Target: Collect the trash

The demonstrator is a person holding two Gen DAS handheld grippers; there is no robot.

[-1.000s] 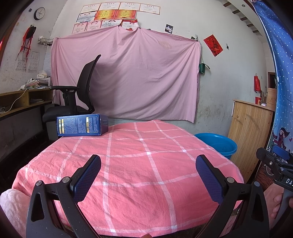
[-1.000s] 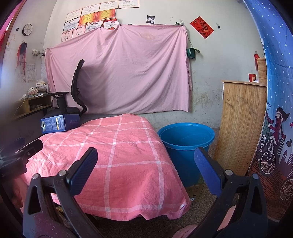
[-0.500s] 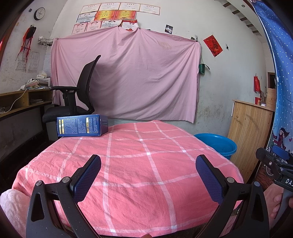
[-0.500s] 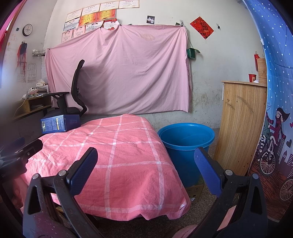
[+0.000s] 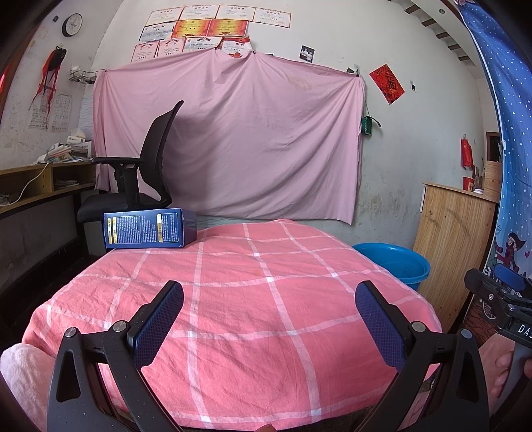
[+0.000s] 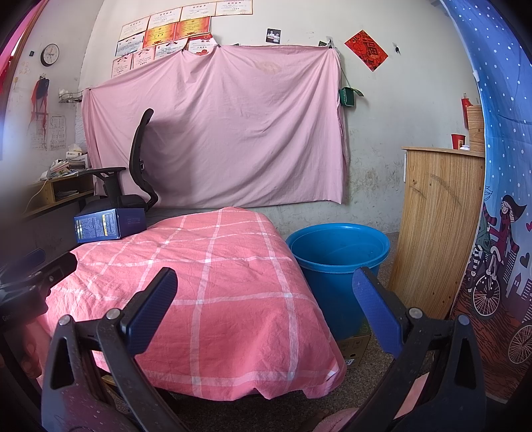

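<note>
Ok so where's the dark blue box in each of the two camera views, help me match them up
Left wrist view: the dark blue box lies on the far left corner of the pink checked table, left of centre, in front of the black chair.
Right wrist view: the same box sits at the left edge, mid-height, on that far corner.
Shared landmark: the blue bucket, right of the table in both.

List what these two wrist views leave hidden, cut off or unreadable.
- Blue box: the print on its label is too small to read in either view.
- Blue bucket: in the left wrist view the pink checked cloth hides its lower part; its bottom is not visible in the right wrist view.
- Under the table: hidden by the cloth's drape.
- Right tool: cut off by the left wrist view's edge.
- Wall papers: too small to read.
</note>
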